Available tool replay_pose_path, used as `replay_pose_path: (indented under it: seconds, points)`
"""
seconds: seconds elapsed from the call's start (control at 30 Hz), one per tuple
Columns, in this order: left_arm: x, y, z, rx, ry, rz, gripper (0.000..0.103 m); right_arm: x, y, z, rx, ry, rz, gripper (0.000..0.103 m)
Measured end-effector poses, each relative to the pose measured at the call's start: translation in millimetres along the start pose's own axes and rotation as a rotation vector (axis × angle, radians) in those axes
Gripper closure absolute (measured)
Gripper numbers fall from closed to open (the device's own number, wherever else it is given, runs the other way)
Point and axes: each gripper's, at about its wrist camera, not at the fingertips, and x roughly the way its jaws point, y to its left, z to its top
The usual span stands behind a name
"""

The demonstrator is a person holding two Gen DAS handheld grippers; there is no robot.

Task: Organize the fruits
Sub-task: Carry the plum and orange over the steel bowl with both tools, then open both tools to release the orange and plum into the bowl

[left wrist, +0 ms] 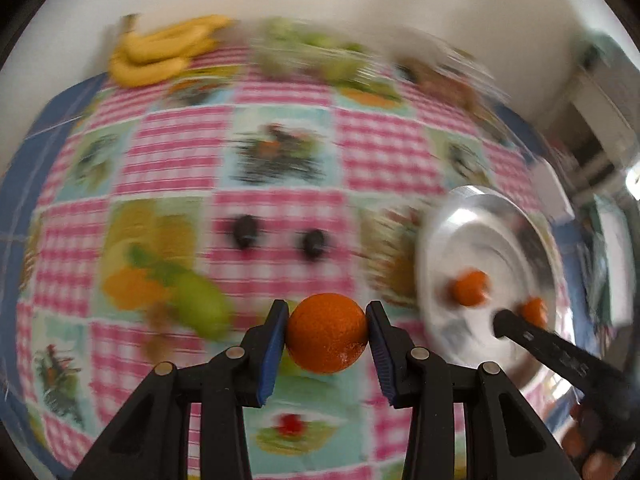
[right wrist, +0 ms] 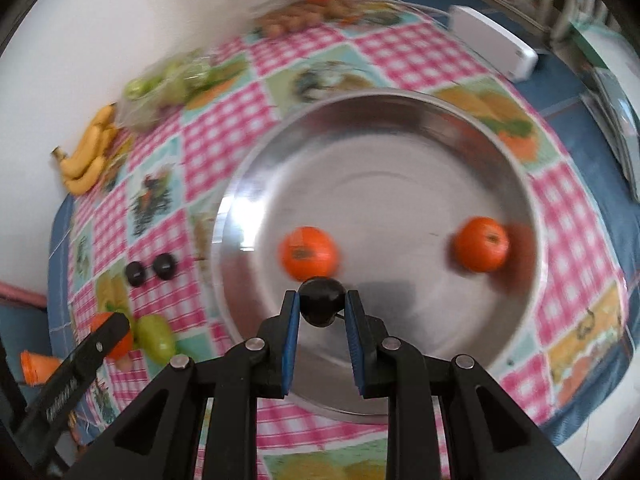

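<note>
My left gripper (left wrist: 327, 334) pinches an orange (left wrist: 327, 332) between its blue pads, held above the checked tablecloth (left wrist: 280, 120). My right gripper (right wrist: 322, 306) clamps a dark plum (right wrist: 322, 300) over the steel bowl (right wrist: 400, 152), toward its 6 o'clock rim. Two oranges lie inside the bowl (right wrist: 308, 253) (right wrist: 482, 244), well apart. At 9 o'clock from the bowl, two more plums (right wrist: 150, 269) sit on the cloth. Bananas (right wrist: 86, 160) lie at the far edge, toward 10 o'clock.
</note>
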Motion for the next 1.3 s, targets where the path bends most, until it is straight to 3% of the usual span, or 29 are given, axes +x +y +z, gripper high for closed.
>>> replay_pose_path:
  seconds: [0.13, 0.27, 0.53, 0.97, 1.07, 1.2, 1.23, 1.3]
  points:
    - [12, -47, -10, 0.117, 0.038, -0.054, 0.061, 0, -24, -1, 0.055, 0.017, -0.029, 0.079]
    - [14, -82, -17, 0.213, 0.026, -0.084, 0.061, -6, -44, 1, 0.099, 0.003, -0.032, 0.079]
    - [26, -103, -18, 0.305, -0.007, -0.075, 0.06, -5, -64, 5, 0.139, 0.01, -0.028, 0.079]
    - [31, -108, -20, 0.347, -0.015, -0.066, 0.058, 2, -57, 3, 0.114, 0.048, -0.029, 0.078]
    - [28, -109, -20, 0.35, -0.029, -0.063, 0.046, 1, -57, 3, 0.118, 0.047, -0.024, 0.078]
    - [27, -106, -18, 0.345, -0.036, -0.053, 0.044, -1, -57, 4, 0.125, 0.04, -0.008, 0.078]
    - [26, -105, -17, 0.337, -0.038, -0.05, 0.043, -1, -57, 4, 0.127, 0.037, -0.001, 0.077]
    - [24, -100, -14, 0.317, -0.043, -0.048, 0.041, -4, -57, 5, 0.129, 0.023, 0.019, 0.064]
